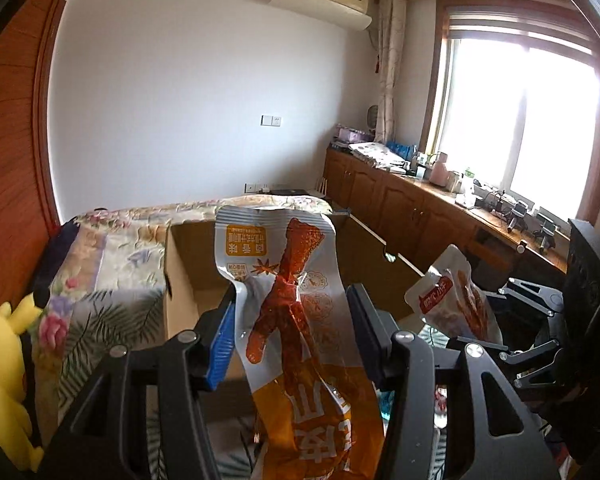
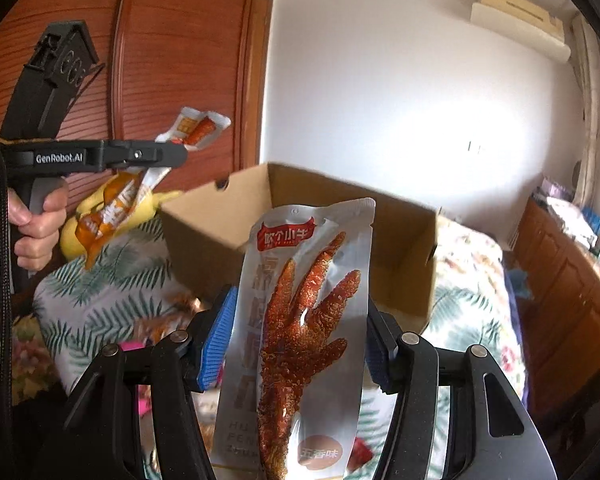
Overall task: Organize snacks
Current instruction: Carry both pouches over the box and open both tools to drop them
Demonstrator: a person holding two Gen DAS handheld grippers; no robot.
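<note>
My left gripper [image 1: 292, 320] is shut on an orange-and-silver chicken-foot snack packet [image 1: 296, 312], held up in front of the open cardboard box [image 1: 184, 264]. My right gripper [image 2: 298, 332] is shut on a silver chicken-foot snack packet [image 2: 304, 320], held upright before the same box [image 2: 220, 220]. In the left wrist view the right gripper's packet [image 1: 456, 296] shows at the right. In the right wrist view the left gripper [image 2: 172, 156] shows at the left with its packet [image 2: 116, 208] hanging from it.
The box sits on a bed with a floral cover [image 1: 112, 264]. A yellow plush toy [image 1: 0, 360] lies at the bed's left. More snack packets [image 2: 148, 340] lie on the cover below. Wooden cabinets [image 1: 400, 204] run under the window at the right.
</note>
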